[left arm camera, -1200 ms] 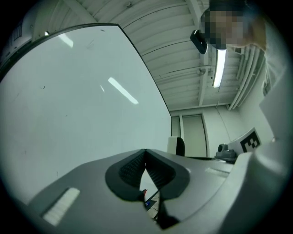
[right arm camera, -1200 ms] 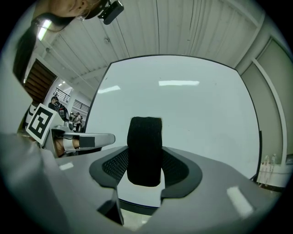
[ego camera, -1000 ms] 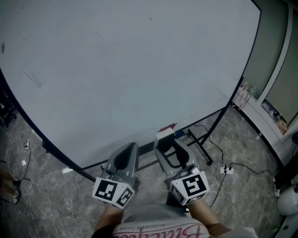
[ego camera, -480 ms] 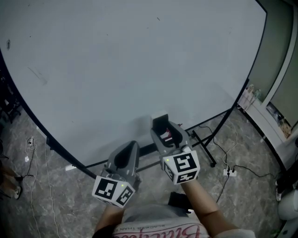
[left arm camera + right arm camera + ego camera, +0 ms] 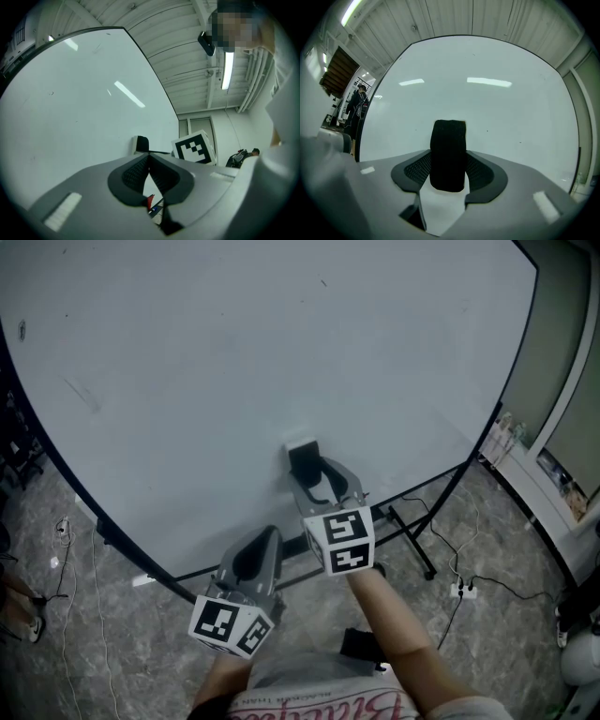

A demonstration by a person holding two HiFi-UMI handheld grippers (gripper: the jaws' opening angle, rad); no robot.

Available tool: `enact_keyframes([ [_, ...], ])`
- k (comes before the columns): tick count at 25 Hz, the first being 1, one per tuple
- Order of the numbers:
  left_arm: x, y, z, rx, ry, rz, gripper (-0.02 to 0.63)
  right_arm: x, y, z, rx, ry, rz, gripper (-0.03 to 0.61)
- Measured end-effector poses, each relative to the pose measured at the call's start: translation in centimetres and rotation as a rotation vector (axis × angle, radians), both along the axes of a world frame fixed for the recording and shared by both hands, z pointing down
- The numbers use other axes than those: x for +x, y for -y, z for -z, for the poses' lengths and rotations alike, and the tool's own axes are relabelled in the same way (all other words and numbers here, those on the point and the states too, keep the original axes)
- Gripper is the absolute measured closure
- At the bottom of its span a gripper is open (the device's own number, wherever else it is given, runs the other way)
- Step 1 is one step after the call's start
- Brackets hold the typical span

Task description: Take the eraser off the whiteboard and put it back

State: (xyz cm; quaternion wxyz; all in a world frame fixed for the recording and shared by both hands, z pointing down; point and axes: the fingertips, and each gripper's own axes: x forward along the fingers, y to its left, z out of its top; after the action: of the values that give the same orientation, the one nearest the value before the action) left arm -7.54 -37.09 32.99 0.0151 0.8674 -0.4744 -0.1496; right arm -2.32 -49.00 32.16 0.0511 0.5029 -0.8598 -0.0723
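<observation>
Eraser [image 5: 302, 458]: clamped in right gripper [image 5: 309, 474], held at whiteboard [image 5: 234, 362], probably to be stuck back on; contact can't be called.
Left gripper [image 5: 249, 563]: jaws pressed together, empty, parked low as it isn't needed.

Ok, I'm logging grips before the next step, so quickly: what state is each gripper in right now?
Left gripper: shut, nothing between the jaws.
Right gripper: shut on the eraser.
</observation>
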Motion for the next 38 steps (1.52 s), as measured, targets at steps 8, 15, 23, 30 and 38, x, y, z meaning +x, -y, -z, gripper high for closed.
enact_keyframes([
  [8, -0.4, 0.3, -0.2, -0.007, -0.004, 0.001, 0.614, -0.3, 0.3, 0.0, 0.028, -0.011, 0.009, 0.345],
  [15, -0.4, 0.3, -0.4, -0.018, -0.007, -0.002, 0.614, 0.5, -0.9, 0.4, 0.037, 0.020, -0.014, 0.333],
  [23, -0.3, 0.2, -0.8, -0.025, -0.008, -0.005, 0.614, 1.5, -5.3, 0.6, 0.052, 0.053, 0.027, 0.359],
  [30, 0.3, -0.2, -0.9, -0.027, -0.005, -0.017, 0.614, 2.5, -9.4, -0.5, 0.052, 0.024, 0.029, 0.504],
  [38, 0.9, -1.1, -1.2, -0.033, 0.001, -0.032, 0.614, 4.0, -12.2, -2.6, -0.009, 0.111, 0.030, 0.577],
])
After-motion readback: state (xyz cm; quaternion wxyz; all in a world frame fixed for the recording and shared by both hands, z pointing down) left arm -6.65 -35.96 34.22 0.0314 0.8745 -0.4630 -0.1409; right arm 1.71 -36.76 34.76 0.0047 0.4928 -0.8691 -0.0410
